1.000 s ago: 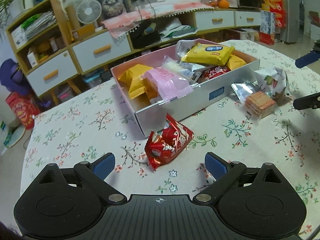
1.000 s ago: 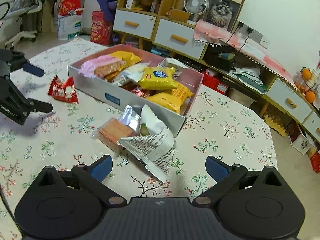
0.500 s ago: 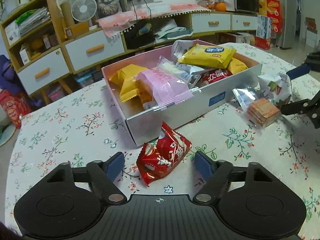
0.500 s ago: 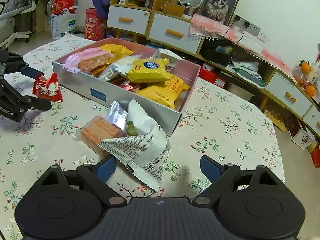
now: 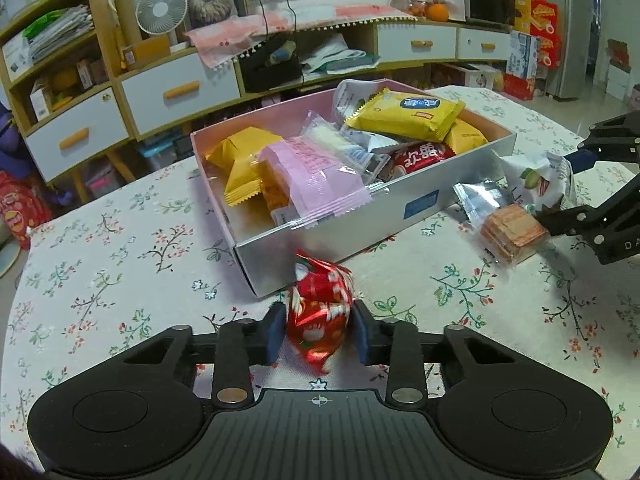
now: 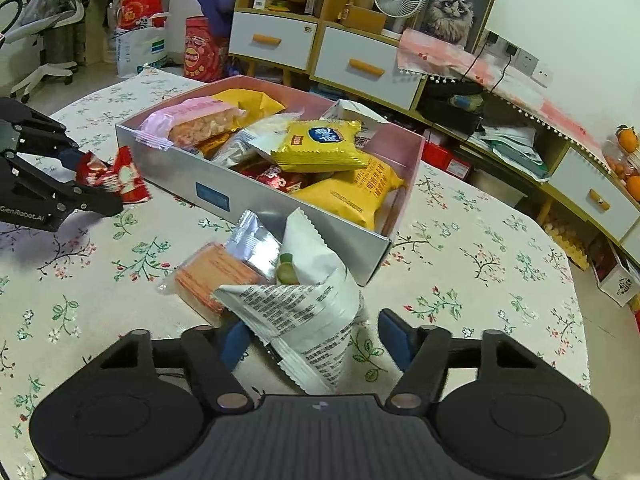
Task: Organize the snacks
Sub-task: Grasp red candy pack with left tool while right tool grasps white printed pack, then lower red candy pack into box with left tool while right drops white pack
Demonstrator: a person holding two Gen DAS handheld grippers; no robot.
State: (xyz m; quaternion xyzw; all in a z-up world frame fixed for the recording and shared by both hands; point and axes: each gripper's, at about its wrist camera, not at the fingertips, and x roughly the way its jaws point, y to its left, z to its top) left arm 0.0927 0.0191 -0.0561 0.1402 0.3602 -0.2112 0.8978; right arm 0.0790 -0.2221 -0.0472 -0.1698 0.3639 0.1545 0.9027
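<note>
1. The table (image 5: 100, 248) wears a matt cloth, pale, printed with small flowers and twigs.
2. The red snack packet (image 5: 320, 312) is glossy foil, crinkled and catching the light.
3. The box (image 5: 360, 232) looks like smooth card, with a satin silver-grey outside and a matt pink inside.
4. The pink packet (image 5: 316, 176) is soft, semi-clear plastic film with crimped ends.
5. The yellow packet (image 6: 320, 148) is shiny plastic wrap, smooth, with saw-tooth edges.
6. The white printed bag (image 6: 296, 312) is matt, paper-like film, creased.
7. The cracker pack (image 6: 216, 276) sits in clear glossy film with a silvery foil end.
8. The left gripper (image 5: 318, 332) and the right gripper (image 6: 314, 338) are matt black plastic with dull blue pads.
9. The drawer unit (image 6: 280, 36) is light wood with smooth white fronts.
</note>
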